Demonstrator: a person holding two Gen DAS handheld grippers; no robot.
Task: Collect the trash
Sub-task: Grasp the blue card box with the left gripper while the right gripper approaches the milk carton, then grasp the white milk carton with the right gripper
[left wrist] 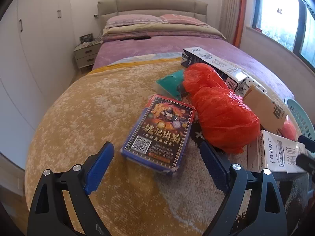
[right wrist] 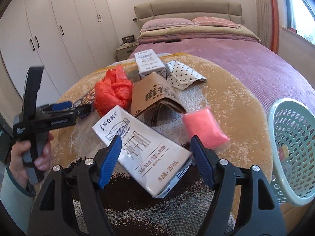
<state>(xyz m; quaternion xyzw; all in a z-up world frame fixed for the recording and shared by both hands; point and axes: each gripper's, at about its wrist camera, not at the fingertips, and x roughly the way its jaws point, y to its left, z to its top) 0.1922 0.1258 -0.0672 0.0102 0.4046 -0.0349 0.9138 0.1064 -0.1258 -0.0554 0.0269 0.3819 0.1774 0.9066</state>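
Observation:
Trash lies on a tan blanket [left wrist: 78,118] at the foot of a bed. My left gripper [left wrist: 157,157] is open, and a blue-and-red card box [left wrist: 159,129] lies just ahead between its fingers, untouched. To the box's right are an orange plastic bag [left wrist: 220,110] and a teal packet [left wrist: 171,80]. My right gripper [right wrist: 156,153] is open and straddles a white milk carton [right wrist: 141,143] that lies slantwise on the blanket. I cannot tell whether its pads touch the carton. A pink packet [right wrist: 204,131], folded brown cardboard [right wrist: 155,96] and a second milk carton [right wrist: 149,61] lie beyond.
A pale green basket [right wrist: 275,114] stands at the blanket's right edge with a small item inside. A person's hand [right wrist: 29,153] holds the left tool. White wardrobes [right wrist: 59,29] line the left wall, a nightstand [left wrist: 86,53] is beside the purple bed [left wrist: 157,45], and a window [left wrist: 279,13] is on the right.

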